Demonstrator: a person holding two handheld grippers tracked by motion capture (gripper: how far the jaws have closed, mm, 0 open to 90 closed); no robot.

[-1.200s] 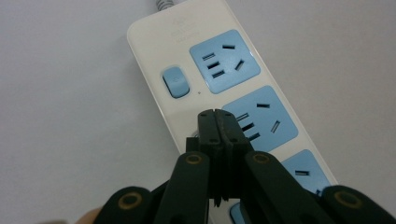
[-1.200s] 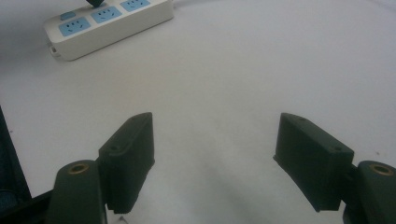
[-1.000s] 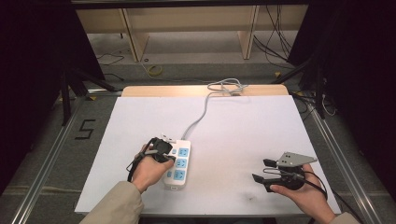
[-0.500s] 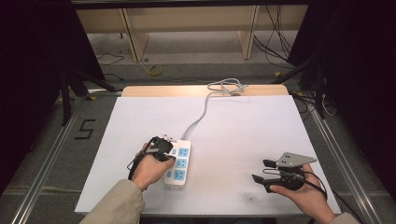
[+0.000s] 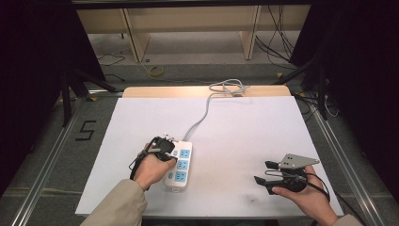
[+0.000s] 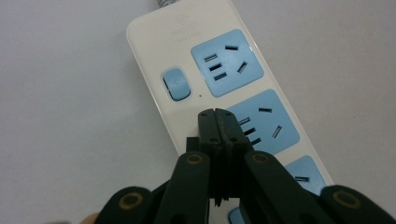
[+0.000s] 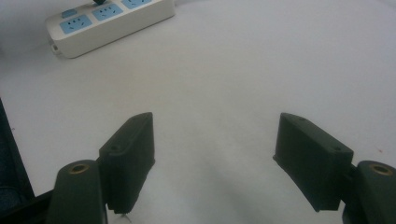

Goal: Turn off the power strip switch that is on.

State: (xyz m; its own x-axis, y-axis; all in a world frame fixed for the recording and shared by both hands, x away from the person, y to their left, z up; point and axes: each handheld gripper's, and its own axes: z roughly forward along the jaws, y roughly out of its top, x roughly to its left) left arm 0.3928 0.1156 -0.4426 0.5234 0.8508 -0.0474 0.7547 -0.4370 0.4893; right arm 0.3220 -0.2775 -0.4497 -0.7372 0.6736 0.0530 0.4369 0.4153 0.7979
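Hovering over the white power strip (image 6: 219, 88), the left gripper (image 6: 217, 116) has its jaws pressed together with nothing between them. Their joined tip sits over the strip's body, at the near edge of the middle blue socket (image 6: 261, 123) and just below the small blue switch (image 6: 176, 84); whether the tip touches the plastic cannot be told. The strip lies on the white counter (image 5: 244, 132), left of centre and toward the person's side, its grey cord (image 5: 202, 115) running away to the far edge. From above, the left hand (image 5: 153, 167) rests against the strip's left side. The right gripper (image 5: 263, 172) is held low over the counter near the right front corner, well apart from the strip, its jaws spread wide and empty.
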